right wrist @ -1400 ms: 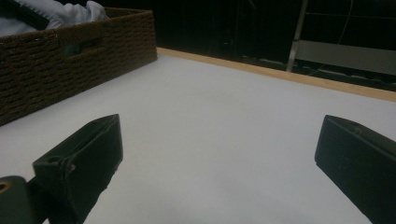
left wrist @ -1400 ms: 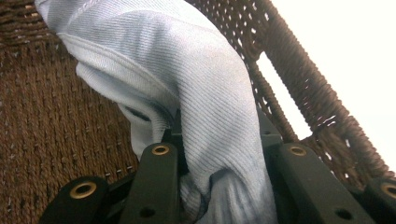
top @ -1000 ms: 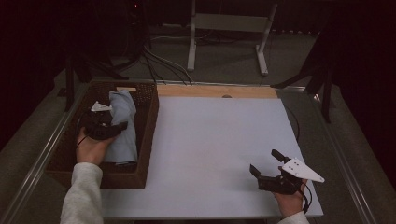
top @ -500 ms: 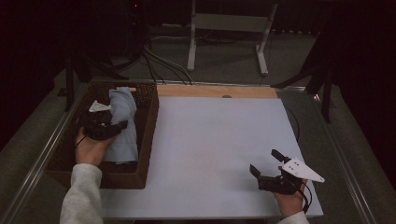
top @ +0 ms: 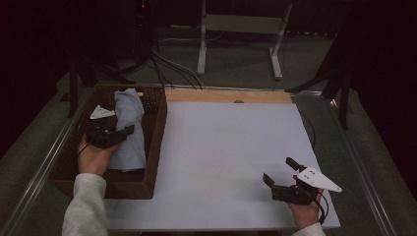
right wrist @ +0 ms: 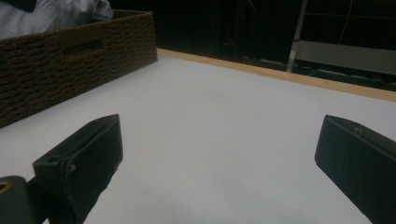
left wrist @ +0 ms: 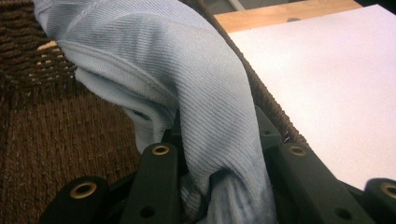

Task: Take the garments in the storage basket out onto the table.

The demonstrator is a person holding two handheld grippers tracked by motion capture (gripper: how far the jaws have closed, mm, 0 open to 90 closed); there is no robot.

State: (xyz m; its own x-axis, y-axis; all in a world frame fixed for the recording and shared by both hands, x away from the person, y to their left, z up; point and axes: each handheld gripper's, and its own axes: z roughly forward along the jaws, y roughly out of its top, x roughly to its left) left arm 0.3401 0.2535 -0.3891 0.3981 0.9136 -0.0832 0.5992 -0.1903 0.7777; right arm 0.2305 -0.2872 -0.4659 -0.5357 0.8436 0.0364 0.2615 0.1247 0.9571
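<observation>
Clearly the left gripper (top: pixel 129 130) has its jaws clamped on a bunched fold of the blue cloth (left wrist: pixel 187 88) inside the basket (top: pixel 156 142); lifted, the trailing cloth could snag the wicker rim. The right gripper (top: pixel 279 173) rests wide open on the surface (top: pixel 226 147).

— Seen on the left gripper (top: pixel 129 131)? Black body, grey three-cornered plate on top, brass-ringed screw holes along both jaws.

— And on the right gripper (top: pixel 279 170)? Same black build, blocky jaws, pale dotted triangular plate, thin black cable looping behind.

— Worn on the arms? Light grey sleeves (top: pixel 86 206), ribbed at the cuffs.
</observation>
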